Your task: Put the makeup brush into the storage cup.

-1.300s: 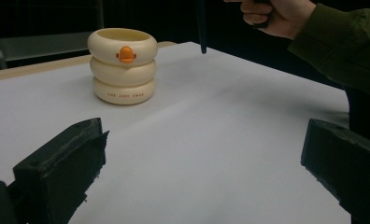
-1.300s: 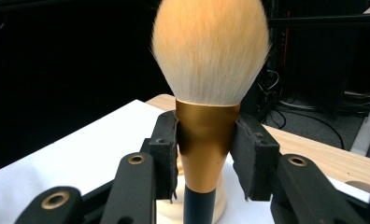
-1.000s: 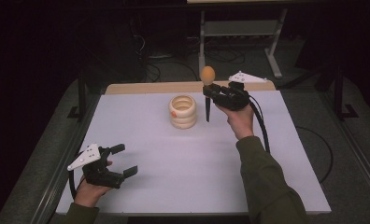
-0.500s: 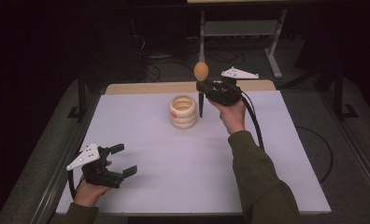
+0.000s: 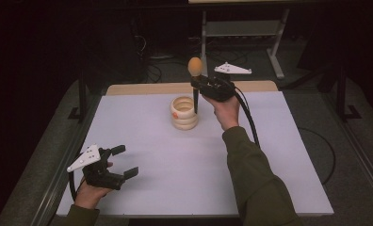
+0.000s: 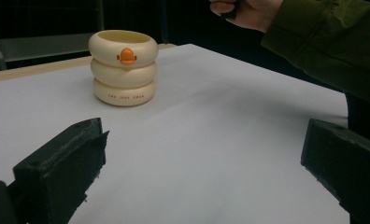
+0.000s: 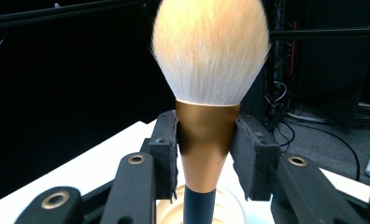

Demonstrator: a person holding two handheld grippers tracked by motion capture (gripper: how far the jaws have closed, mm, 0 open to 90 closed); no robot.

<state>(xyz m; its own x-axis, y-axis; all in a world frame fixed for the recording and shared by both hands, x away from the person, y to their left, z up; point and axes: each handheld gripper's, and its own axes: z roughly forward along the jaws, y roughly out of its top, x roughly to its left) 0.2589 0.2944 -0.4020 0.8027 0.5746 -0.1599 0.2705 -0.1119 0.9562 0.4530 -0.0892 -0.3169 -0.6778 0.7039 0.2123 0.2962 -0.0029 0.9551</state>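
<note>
Right tool (image 7: pixel 206 154) is clamped on a makeup brush (image 7: pixel 210 84), the pads pressed against either side of the copper-gold ferrule. Brush is held upright: a rounded, pale cream-to-peach bristle head on top, the tapered metallic ferrule below it, then a slim dark handle pointing down. In the high view the brush (image 5: pixel 194 77) is seen raised off the surface, its handle tip hanging just above the open mouth of a cream holder (image 5: pixel 184 112), right tool (image 5: pixel 197 85) gripping it from the right side. Holder is formed of three stacked rounded rings, with a small orange duck-bill shape on the top ring.

Bristle texture and the grip on the ferrule are given by the right gripper view, where the holder's rim (image 7: pixel 230 205) is glimpsed directly below the handle. Orange bill and a line of small lettering on the bottom ring are made out in the left gripper view, where the holder (image 6: pixel 123 67) stands at the far left on the white surface (image 6: pixel 211 154), with a hand and olive sleeve (image 6: pixel 332 42) at the upper right.

Left tool (image 5: pixel 121 162) is held with jaws wide apart and nothing between them, low over the near left corner of the surface (image 5: pixel 175 169), well apart from the holder.
</note>
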